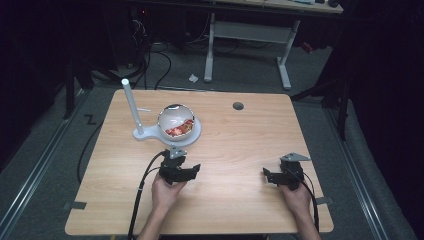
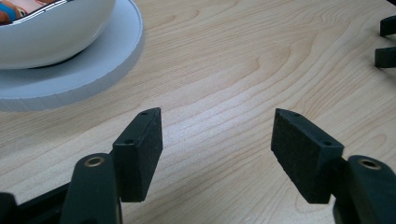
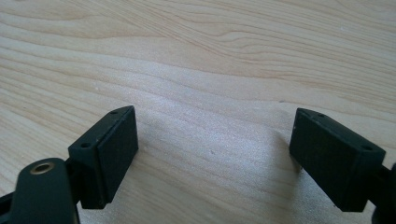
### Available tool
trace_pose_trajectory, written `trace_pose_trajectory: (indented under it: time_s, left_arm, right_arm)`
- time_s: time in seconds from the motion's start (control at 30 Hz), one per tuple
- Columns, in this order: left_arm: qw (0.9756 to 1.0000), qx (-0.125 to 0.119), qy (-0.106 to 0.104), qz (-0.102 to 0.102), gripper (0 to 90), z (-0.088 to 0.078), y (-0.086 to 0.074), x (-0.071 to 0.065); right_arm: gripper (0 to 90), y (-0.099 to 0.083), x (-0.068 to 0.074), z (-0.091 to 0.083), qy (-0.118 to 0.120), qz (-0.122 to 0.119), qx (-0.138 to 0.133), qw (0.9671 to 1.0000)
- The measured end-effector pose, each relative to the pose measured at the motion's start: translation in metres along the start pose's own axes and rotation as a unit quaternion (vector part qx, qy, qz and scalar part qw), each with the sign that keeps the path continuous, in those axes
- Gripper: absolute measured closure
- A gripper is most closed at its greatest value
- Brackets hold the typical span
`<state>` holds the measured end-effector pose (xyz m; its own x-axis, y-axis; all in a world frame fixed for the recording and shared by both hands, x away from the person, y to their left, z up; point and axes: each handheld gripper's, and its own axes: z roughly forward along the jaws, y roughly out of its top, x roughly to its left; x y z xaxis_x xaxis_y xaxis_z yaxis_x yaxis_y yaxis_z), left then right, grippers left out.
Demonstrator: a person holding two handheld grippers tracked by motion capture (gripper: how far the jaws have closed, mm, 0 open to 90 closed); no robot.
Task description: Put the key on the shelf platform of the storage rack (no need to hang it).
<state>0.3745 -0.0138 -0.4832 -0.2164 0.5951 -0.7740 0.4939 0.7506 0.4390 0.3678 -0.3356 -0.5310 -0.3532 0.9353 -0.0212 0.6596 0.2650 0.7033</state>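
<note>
A white glossy bowl (image 1: pixel 175 119) (image 2: pixel 51 32) holding red and orange pieces (image 1: pixel 179 130) sits on the round white base (image 1: pixel 198 132) (image 2: pixel 98 70) of a stand with an upright white pole (image 1: pixel 131 106), at the table's left rear. My left gripper (image 1: pixel 191 170) (image 2: pixel 217 135) is open just in front of the base, low over bare wood, with nothing between its pads. My right gripper (image 1: pixel 268 175) (image 3: pixel 215 135) is open over bare wood at the front right, also holding nothing. Its two black fingertips (image 2: pixel 385 42) show far off in the left gripper view.
The light wooden table (image 1: pixel 240 145) has a grey cable hole (image 1: pixel 238 105) near its back edge. Cables trail from both grippers over the front edge. Behind the table stand a white desk frame (image 1: pixel 247 37) and floor cables (image 1: pixel 150 60).
</note>
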Motion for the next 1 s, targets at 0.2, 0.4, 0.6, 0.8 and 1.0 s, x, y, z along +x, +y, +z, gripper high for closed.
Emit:
trace_pose_trajectory:
  time_s: [0.2, 0.4, 0.6, 0.8, 1.0]
  left_arm:
    - [0.9999, 0.002, 0.008, 0.012, 34.4, 0.007, -0.008, 0.002]
    - [0.9996, 0.0, 0.011, 0.026, 34.4, 0.012, -0.015, 0.003]
    - [0.9995, 0.001, 0.016, 0.029, 34.5, 0.016, -0.02, 0.004]
    - [0.9988, 0.005, 0.02, 0.044, 34.5, 0.023, -0.028, 0.006]
    - [0.9978, -0.002, 0.022, 0.063, 34.5, 0.031, -0.036, 0.009]
  right_arm:
    - [15.2, 0.0, 0.0, 0.0, 0.0, 0.0, 0.0, 1.0]
    - [15.3, 0.0, 0.0, 0.0, 0.0, 0.0, 0.0, 1.0]
    - [15.2, 0.0, 0.0, 0.0, 0.0, 0.0, 0.0, 1.0]
    - [15.3, 0.0, 0.0, 0.0, 0.0, 0.0, 0.0, 1.0]
    - [15.3, 0.0, 0.0, 0.0, 0.0, 0.0, 0.0, 1.0]
